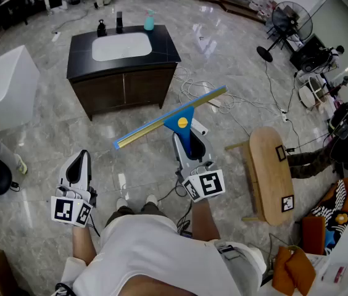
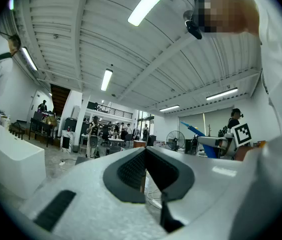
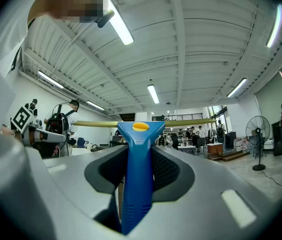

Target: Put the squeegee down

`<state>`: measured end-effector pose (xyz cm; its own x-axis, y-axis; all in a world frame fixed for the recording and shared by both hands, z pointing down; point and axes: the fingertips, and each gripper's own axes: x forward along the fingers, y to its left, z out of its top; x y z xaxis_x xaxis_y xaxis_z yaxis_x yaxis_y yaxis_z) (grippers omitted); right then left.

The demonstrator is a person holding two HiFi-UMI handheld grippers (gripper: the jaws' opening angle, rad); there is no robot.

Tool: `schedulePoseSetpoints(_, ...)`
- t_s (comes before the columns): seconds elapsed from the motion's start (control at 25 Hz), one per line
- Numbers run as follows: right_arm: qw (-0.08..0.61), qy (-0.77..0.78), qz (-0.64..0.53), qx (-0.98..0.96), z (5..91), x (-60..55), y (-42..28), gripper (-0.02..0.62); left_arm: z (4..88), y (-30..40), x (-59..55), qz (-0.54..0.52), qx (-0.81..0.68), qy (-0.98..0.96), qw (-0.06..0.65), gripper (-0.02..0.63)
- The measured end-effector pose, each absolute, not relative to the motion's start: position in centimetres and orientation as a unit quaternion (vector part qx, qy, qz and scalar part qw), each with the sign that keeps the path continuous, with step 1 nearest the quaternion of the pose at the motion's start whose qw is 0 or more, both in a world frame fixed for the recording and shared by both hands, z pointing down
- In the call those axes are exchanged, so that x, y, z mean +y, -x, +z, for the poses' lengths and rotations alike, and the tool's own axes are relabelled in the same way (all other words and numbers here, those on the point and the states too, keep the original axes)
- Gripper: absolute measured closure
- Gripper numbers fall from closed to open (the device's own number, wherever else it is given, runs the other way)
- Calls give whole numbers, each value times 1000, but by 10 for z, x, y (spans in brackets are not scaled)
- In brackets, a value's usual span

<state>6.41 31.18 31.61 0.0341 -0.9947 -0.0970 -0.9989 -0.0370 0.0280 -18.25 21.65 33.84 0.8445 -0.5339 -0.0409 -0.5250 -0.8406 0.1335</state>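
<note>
The squeegee (image 1: 169, 119) has a blue handle and a long yellow-edged blade, held level in the air in front of me. My right gripper (image 1: 188, 142) is shut on its handle. In the right gripper view the blue handle (image 3: 137, 174) runs up between the two pads, with the blade (image 3: 181, 122) lying across above them. My left gripper (image 1: 78, 168) hangs low at the left, shut with nothing in it. In the left gripper view its pads (image 2: 131, 169) meet at the tips, and the squeegee's blue part (image 2: 193, 130) shows far right.
A dark vanity cabinet with a white sink (image 1: 123, 57) stands ahead on the marble floor. A wooden bench (image 1: 269, 171) is at my right, a white tub (image 1: 1, 85) at the left. Cables (image 1: 223, 103) trail across the floor. A fan (image 1: 288, 23) stands at the back right.
</note>
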Motion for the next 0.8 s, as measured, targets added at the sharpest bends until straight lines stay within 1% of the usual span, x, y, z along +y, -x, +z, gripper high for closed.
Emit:
schedulePoseSetpoints(0.2, 28, 724, 38, 688, 323, 312, -67, 453, 337, 183, 209, -39, -269, -961, 53, 604)
schedulePoseSetpoints(0.44, 34, 718, 31, 694, 325, 314, -64, 453, 337, 183, 212, -56, -252, -963, 79, 604)
schedulePoseSetpoints(0.8, 42, 708, 30, 705, 325, 313, -63, 452, 343, 179, 211, -49, -257, -961, 88, 603)
